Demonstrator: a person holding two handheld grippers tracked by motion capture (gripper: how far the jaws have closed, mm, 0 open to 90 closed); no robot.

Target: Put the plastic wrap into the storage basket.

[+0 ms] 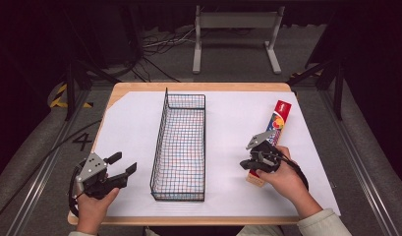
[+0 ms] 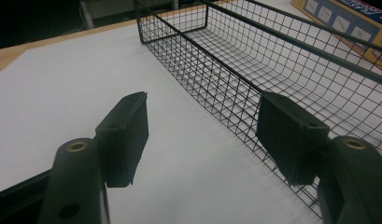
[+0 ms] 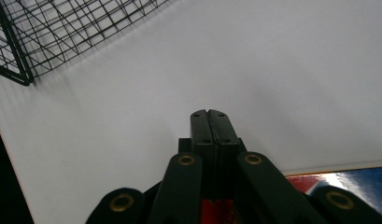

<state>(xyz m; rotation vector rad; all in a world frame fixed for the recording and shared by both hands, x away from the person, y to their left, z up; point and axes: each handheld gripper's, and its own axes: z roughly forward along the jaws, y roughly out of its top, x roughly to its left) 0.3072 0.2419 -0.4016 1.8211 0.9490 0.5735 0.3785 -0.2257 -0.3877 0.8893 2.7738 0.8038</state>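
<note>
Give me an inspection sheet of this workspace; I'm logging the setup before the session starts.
Surface: wooden table covered by a white sheet, flat and clean.
Job's things: black wire basket, empty, standing mid-table; long red and blue box lying flat to the basket's right.
Clutter: nothing seen.
Grippers: left gripper jaws apart, empty, left of the basket; right gripper jaws together on nothing, above the near end of the box.
Cables: black cable trailing off the left gripper; loose cables on the floor beyond the table.
Surroundings: grey floor, white metal stand behind, dark curtains.
</note>
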